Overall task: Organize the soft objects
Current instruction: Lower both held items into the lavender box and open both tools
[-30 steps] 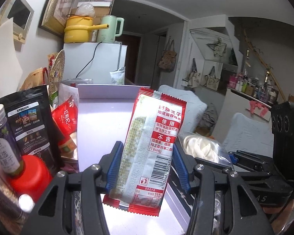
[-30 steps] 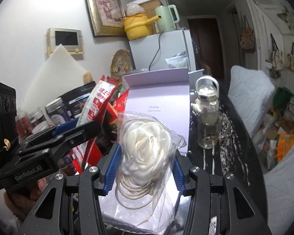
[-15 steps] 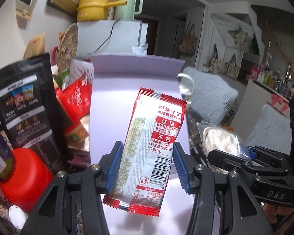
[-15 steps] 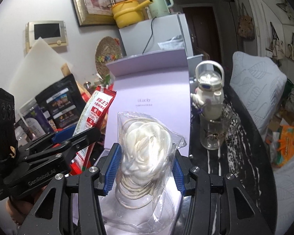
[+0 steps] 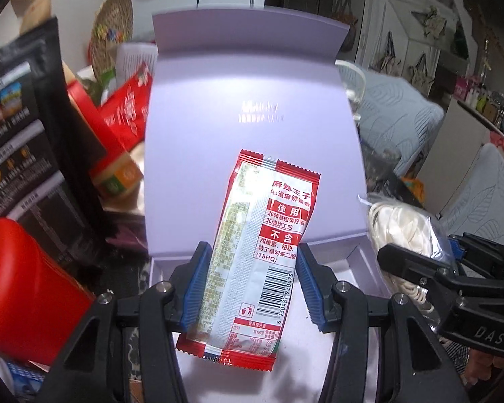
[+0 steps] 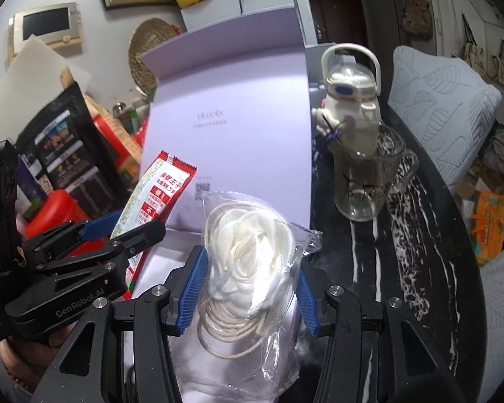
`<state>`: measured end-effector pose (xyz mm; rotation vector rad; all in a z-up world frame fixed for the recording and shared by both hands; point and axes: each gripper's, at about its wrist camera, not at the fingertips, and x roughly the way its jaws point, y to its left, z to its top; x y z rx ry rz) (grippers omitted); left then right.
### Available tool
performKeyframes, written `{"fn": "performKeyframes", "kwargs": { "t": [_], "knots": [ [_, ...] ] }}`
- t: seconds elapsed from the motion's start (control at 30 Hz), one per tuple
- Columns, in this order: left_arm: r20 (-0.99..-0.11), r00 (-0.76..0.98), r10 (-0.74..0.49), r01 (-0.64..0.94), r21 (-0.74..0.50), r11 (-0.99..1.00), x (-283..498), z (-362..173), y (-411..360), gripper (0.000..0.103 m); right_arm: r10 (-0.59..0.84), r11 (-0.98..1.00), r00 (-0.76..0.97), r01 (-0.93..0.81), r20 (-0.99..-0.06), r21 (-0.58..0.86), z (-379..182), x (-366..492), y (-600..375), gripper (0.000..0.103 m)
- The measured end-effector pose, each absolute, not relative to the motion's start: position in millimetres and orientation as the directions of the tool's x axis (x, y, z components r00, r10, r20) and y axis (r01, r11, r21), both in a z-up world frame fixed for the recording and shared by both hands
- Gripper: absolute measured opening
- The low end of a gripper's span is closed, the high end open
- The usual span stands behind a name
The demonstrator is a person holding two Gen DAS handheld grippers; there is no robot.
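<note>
My left gripper (image 5: 248, 285) is shut on a red and silver snack packet (image 5: 258, 252) and holds it upright over the open lilac box (image 5: 252, 174). The packet (image 6: 154, 198) and the left gripper (image 6: 117, 231) also show in the right wrist view. My right gripper (image 6: 248, 285) is shut on a clear bag holding a white fabric flower and coiled cord (image 6: 248, 262), above the box's tray (image 6: 158, 268), just right of the left gripper. The bag (image 5: 400, 228) and right gripper (image 5: 420, 255) show in the left wrist view.
Black snack bags (image 5: 20, 154), a red lid (image 5: 23, 292) and red packets (image 5: 127, 110) crowd the left of the box. A white bottle in a glass mug (image 6: 363, 168) stands right of the box on the dark marbled table (image 6: 420, 252). The box lid (image 6: 235, 94) stands upright behind.
Both grippers have tilted down and moved forward with their loads, so the box tray and lid now fill more of each view. Both grips are unchanged.
</note>
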<state>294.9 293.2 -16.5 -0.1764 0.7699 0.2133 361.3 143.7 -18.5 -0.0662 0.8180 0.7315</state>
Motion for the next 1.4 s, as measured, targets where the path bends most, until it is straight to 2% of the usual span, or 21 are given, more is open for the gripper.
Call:
{"fn": "performKeyframes", "kwargs": {
  "t": [0.27, 0.5, 0.57, 0.63, 0.7, 0.77, 1.17, 1.4],
  "knots": [
    [-0.755, 0.638, 0.149, -0.29, -0.056, 0.955, 299.8, -27.5, 296.0, 0.051, 0.57, 0.759, 0.433, -0.602, -0.698, 0.248, -26.5, 368.7, 143.5, 0.054],
    [-0.78, 0.609, 0.146, -0.299, -0.055, 0.953, 301.8, -27.0, 293.0, 0.052, 0.546, 0.77, 0.447, -0.601, -0.708, 0.215, -25.3, 367.5, 144.9, 0.057],
    [-0.784, 0.603, 0.148, -0.3, -0.051, 0.953, 301.4, -27.1, 291.7, 0.052, 0.535, 0.777, 0.457, -0.596, -0.711, 0.202, -24.6, 367.3, 144.2, 0.062],
    [-0.786, 0.6, 0.152, -0.302, -0.047, 0.952, 301.3, -26.5, 291.2, 0.057, 0.531, 0.781, 0.463, -0.593, -0.71, 0.197, -23.8, 367.3, 142.9, 0.063],
    [-0.776, 0.609, 0.164, -0.306, -0.039, 0.951, 299.3, -22.9, 290.0, 0.073, 0.523, 0.785, 0.47, -0.591, -0.712, 0.187, -22.5, 366.7, 142.4, 0.063],
    [-0.763, 0.62, 0.18, -0.312, -0.029, 0.95, 296.5, -19.0, 288.6, 0.083, 0.518, 0.788, 0.475, -0.59, -0.712, 0.179, -21.8, 366.3, 141.9, 0.063],
    [-0.712, 0.678, 0.184, -0.303, -0.043, 0.952, 281.8, 6.4, 286.1, 0.083, 0.522, 0.792, 0.506, -0.587, -0.686, 0.17, -2.0, 355.2, 133.2, 0.063],
    [-0.663, 0.728, 0.176, -0.267, -0.037, 0.963, 266.1, 28.6, 272.7, 0.083, 0.531, 0.793, 0.554, -0.591, -0.641, 0.146, 24.1, 335.7, 121.3, 0.063]
  ]
}}
